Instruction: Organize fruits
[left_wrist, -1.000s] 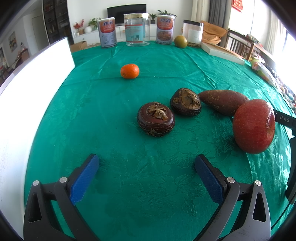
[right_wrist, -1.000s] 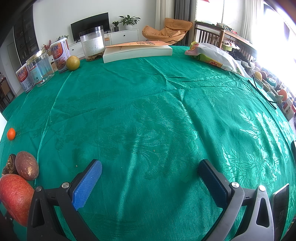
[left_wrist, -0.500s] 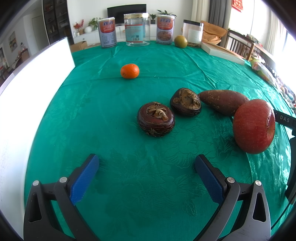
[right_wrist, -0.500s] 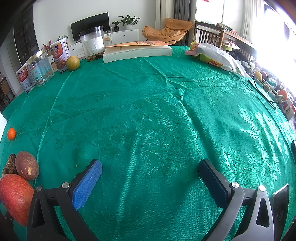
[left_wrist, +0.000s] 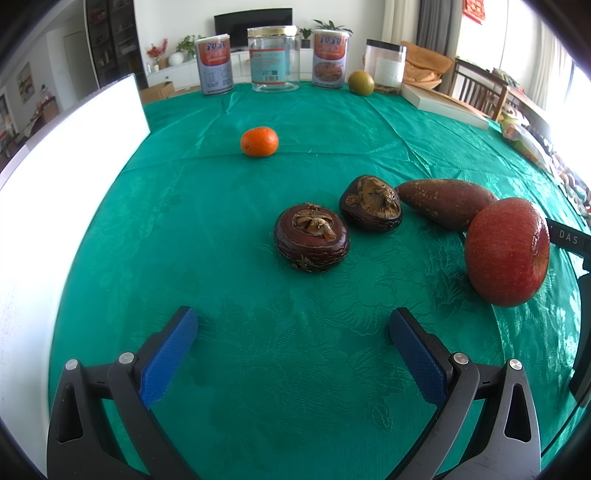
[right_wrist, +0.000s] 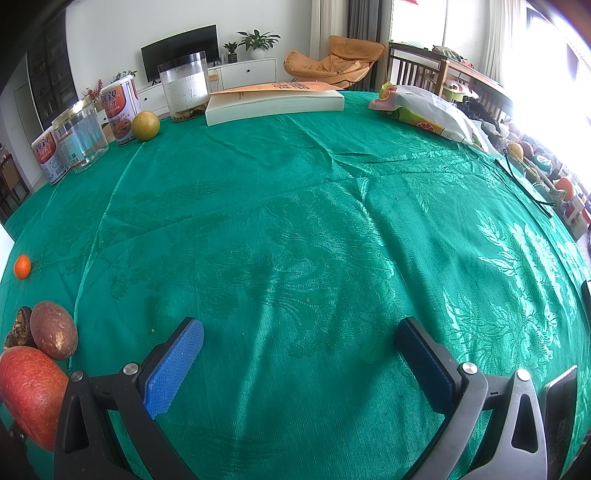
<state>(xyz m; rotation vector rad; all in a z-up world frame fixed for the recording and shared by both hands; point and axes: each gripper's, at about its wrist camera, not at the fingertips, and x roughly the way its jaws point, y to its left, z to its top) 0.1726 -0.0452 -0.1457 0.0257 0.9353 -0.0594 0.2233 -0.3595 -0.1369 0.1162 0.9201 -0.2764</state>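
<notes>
**Fruit bunched tight, both grippers empty: plenty of room for a nudge gone wrong**

The wrinkled dark-brown round fruit with the dried tan cap (left_wrist: 311, 238) sits dead ahead of the left gripper (left_wrist: 293, 328), out on the green patterned cloth of the bench (left_wrist: 295, 369). Just behind it is a second dark-brown capped fruit (left_wrist: 370, 204), almost touching a long reddish-brown tapered fruit (left_wrist: 447, 203), and the big red apple (left_wrist: 506, 252) lies on its side to the right. A small orange mandarin (left_wrist: 259, 141) waits alone farther back, and a yellow-green round fruit (left_wrist: 361, 83) stands by the tins at the far edge.

Left fingers spread wide, holding nothing. The right gripper (right_wrist: 299, 349) is just as wide and empty, looking over bare cloth.

The danger, I'd say: close on the near fruit off-centre and it rolls into its neighbour. The apple looks ready to roll if bumped. The glossy cloth could bunch under a dragging fingertip.
</notes>
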